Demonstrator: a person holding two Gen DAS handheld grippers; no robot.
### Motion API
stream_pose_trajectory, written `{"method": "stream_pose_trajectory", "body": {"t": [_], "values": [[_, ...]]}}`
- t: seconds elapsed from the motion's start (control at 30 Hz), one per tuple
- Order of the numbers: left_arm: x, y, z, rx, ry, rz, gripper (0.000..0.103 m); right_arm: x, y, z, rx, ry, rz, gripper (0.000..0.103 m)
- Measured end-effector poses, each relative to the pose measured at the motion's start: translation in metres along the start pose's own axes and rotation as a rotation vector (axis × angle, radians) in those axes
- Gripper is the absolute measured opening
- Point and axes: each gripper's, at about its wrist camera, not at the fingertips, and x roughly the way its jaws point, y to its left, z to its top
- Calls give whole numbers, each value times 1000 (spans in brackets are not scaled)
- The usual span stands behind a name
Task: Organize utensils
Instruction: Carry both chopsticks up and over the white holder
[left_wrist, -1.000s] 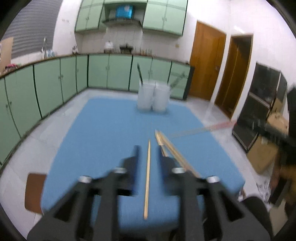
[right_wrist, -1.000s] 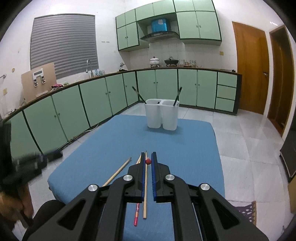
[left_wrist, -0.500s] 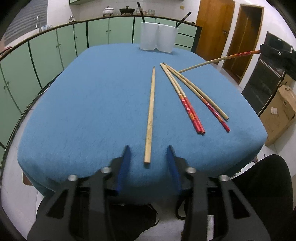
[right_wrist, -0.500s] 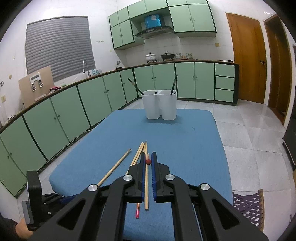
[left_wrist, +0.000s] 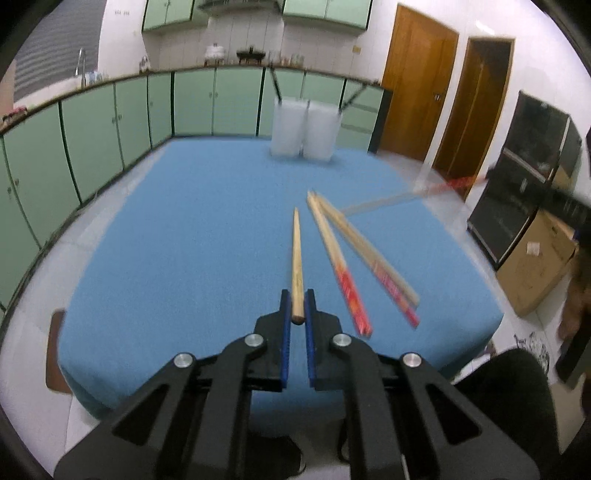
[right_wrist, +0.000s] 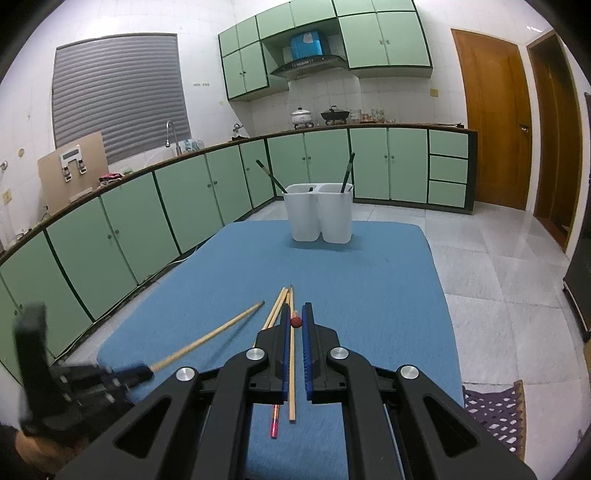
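My left gripper (left_wrist: 296, 295) is shut on the near end of a plain wooden chopstick (left_wrist: 296, 254), which points away over the blue table (left_wrist: 184, 236). It shows in the right wrist view (right_wrist: 207, 338) too. Three red-ended chopsticks (left_wrist: 343, 266) lie just right of it. My right gripper (right_wrist: 295, 314) is shut on a red-tipped chopstick (right_wrist: 295, 322), seen end-on; in the left wrist view that chopstick (left_wrist: 424, 192) is blurred above the table's right side. Twin white utensil holders (right_wrist: 319, 214) with two dark utensils stand at the far end.
Green cabinets (right_wrist: 147, 206) run along the left and back walls. Wooden doors (right_wrist: 491, 122) and a dark appliance (left_wrist: 517, 199) stand to the right. A cardboard box (left_wrist: 535, 266) sits on the floor. Chopsticks (right_wrist: 291, 369) lie under my right gripper.
My left gripper moved forward and closed on the plain chopstick's near end. My right gripper stayed shut on the red-tipped chopstick and shifted slightly.
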Motion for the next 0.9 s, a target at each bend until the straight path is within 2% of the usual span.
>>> {"method": "stream_pose_trajectory", "body": {"t": [0.33,0.53,0.9], "values": [[-22,0,85,15,-152,-21,6,9,12,32,-85,-7,-5,6],[-6,0,127,23,-162,-46,6,28,14,61,-124,19,13,6],[17,6,181,51,-158,-63,6,68,15,122,-161,91,46,6]]}}
